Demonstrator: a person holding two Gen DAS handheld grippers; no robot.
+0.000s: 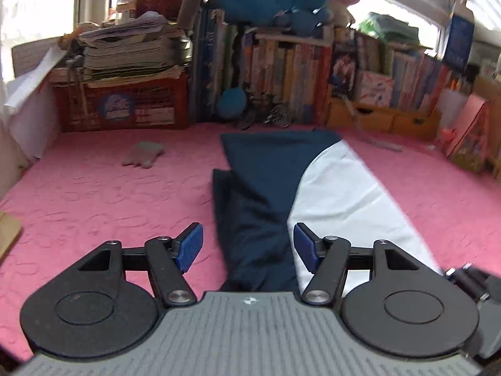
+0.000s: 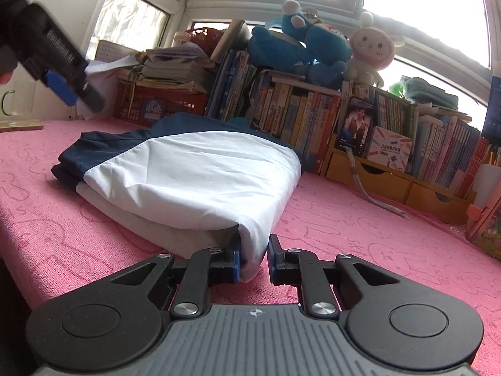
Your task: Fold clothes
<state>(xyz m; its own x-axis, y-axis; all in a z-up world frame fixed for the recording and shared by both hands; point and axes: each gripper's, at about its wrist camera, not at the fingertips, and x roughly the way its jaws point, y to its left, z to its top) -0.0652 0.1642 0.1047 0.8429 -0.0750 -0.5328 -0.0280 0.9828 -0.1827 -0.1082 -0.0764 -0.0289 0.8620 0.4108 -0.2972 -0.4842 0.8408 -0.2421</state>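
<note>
Navy-and-white folded cotton garment (image 2: 194,175) is lying on the pink textured bedspread (image 2: 360,228), stretched lengthwise away from both cameras toward the row of upright books (image 2: 313,116) at the far edge. In the right wrist view it is sitting as a thick, layered bundle, its white panel uppermost and its navy part trailing off to the left rear.

The right gripper (image 2: 253,258) is reaching in low, nearly level with the bedspread, and its jaws are clenching the near white corner of the garment: the cloth is bunching between the two blue pads, the left pad pressing straight against the fold, and the corner is hanging down between them to the bedspread.

The left gripper (image 1: 248,246) is hanging above the garment and tilting downward at it, with its jaws released and standing wide apart; its blue pads (image 1: 189,246) are touching no cloth, and the navy section is showing through the gap beneath them. In the right wrist view this same gripper is appearing high at the upper left, blurred, well clear of the bedspread, with part of a person's hand (image 2: 4,76) just visible at the picture's edge.

A small grey knitted glove (image 1: 143,154) is lying on the bedspread, well to the left of the garment. Blue and pink plush toys (image 2: 300,47) are sitting on top of the books.
</note>
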